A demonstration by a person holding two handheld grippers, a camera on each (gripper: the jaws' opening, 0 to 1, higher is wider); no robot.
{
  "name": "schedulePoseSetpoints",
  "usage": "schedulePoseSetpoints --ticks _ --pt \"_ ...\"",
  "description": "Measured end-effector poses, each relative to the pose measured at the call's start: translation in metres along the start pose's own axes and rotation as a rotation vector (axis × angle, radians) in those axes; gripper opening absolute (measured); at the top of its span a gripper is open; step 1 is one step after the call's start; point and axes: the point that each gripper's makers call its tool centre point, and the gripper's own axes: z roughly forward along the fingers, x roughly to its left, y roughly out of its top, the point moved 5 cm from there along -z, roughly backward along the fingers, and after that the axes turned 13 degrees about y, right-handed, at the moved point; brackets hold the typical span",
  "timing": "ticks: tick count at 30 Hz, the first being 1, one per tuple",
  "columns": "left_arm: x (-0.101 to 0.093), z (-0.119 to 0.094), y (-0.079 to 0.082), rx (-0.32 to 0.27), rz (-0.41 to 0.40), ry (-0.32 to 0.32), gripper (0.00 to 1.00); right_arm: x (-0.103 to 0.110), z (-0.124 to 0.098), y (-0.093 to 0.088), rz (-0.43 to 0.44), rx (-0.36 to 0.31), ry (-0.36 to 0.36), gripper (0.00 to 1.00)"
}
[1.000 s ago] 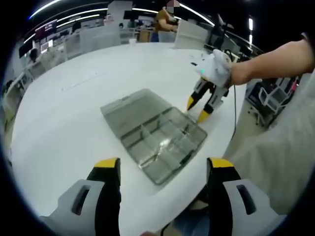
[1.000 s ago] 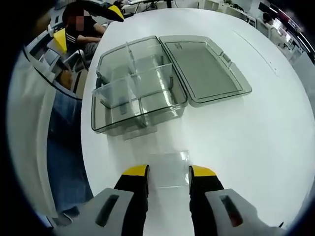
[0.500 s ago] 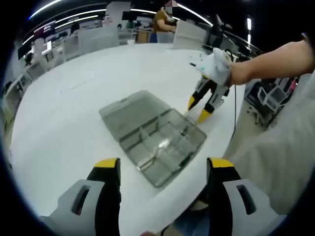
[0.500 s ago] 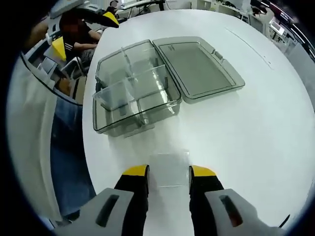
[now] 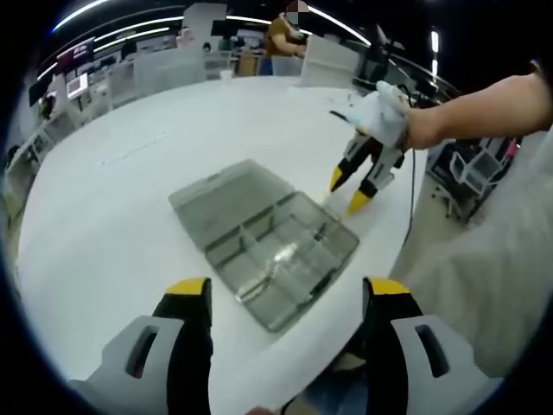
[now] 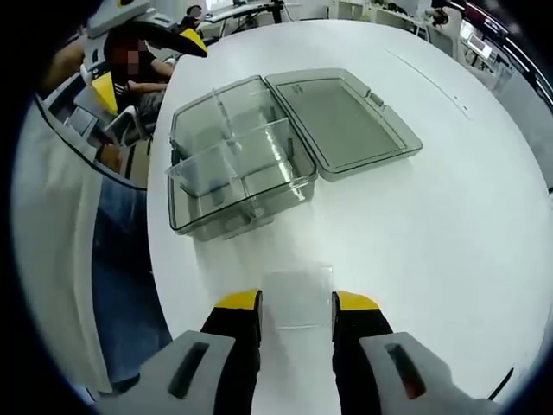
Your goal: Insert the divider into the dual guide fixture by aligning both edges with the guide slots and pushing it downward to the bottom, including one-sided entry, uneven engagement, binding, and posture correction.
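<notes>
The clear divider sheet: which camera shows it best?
The right gripper view: the divider sits flat between the right gripper, near the compartment box. The left gripper view gives a faint glimpse at those jaw tips.

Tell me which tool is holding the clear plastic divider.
The right tool, its yellow-tipped jaws closed on the clear plastic divider above the white table. The left tool is open.

We see broad bare table point(image 6: 449, 216) right of the box point(image 6: 238, 164) and its flat-lying lid point(image 6: 341, 117), an easy way in. Upright partitions split the box into compartments, blocking sideways passes inside. The right gripper point(image 6: 295, 304) holds the clear divider point(image 6: 296, 294) just short of the box. The left gripper point(image 5: 285, 298) hovers apart at the table's edge.
</notes>
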Motion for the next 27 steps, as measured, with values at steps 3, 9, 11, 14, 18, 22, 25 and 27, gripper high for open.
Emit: schedulePoseSetpoints --ticks 3,9,11,14,18,22,25,27 --pt "0.0 0.0 0.001 -0.001 0.003 -0.003 0.68 0.002 -0.002 0.0 -0.002 -0.005 -0.004 0.27" --pt "0.0 -0.001 0.003 0.0 0.014 -0.007 0.68 0.006 -0.005 0.0 -0.004 -0.019 -0.011 0.27" --pt "0.0 0.0 0.003 0.001 0.015 -0.009 0.68 0.006 -0.005 -0.001 -0.001 -0.027 -0.011 0.27" --pt "-0.001 0.0 0.005 0.0 0.014 -0.014 0.68 0.008 -0.007 -0.002 -0.001 -0.035 -0.013 0.27" --pt "-0.003 0.002 0.006 0.001 0.014 -0.023 0.68 0.01 -0.01 -0.002 0.001 -0.045 -0.019 0.27" --pt "-0.004 0.002 0.006 0.003 0.014 -0.029 0.67 0.013 -0.012 -0.002 -0.002 -0.052 -0.022 0.27" --pt "-0.004 0.003 0.008 0.0 0.005 -0.032 0.67 0.016 -0.014 0.001 -0.007 -0.059 -0.025 0.27" --pt "-0.004 0.004 0.009 -0.001 0.0 -0.036 0.67 0.018 -0.016 0.004 -0.016 -0.064 -0.029 0.27"
